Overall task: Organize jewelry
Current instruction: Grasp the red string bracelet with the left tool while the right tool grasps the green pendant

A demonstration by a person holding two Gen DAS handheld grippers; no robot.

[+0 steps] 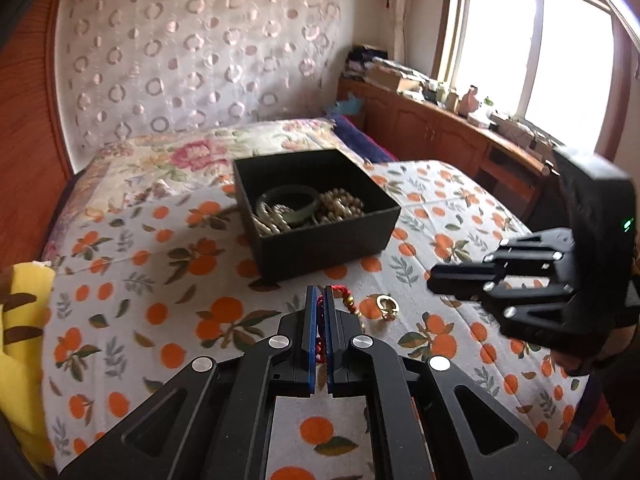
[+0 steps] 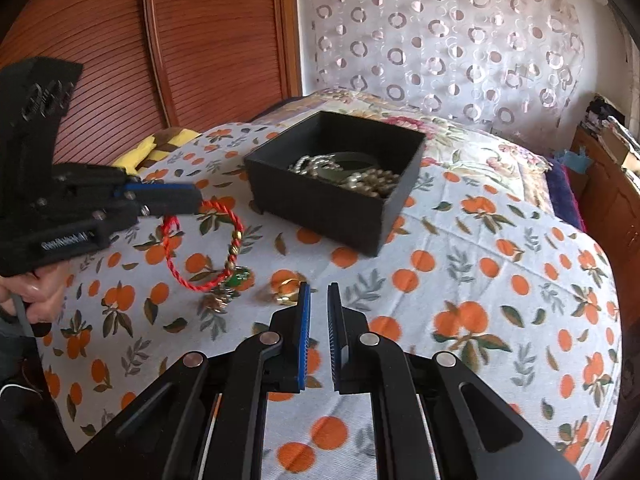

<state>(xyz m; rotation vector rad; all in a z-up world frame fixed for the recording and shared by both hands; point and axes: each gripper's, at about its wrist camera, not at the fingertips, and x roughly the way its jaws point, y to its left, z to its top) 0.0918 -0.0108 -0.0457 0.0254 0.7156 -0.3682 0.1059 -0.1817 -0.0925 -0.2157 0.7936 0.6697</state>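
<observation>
My left tongs [image 2: 192, 200] are pinching the red twisted-cord bracelet [image 2: 208, 248]; my right tongs [image 2: 319, 300], spread, are hovering beside the small gold ring [image 2: 286, 290], lower centre.

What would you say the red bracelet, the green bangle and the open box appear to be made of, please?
The red twisted-cord bracelet looks like braided thread, strung with small brass-coloured beads and a green charm; the left tool pinches it. The dull green round bangle seems jade or glass, smooth with a soft sheen. The square matte black box looks like rigid cardboard, flat and unreflective, though plastic is possible.
</observation>
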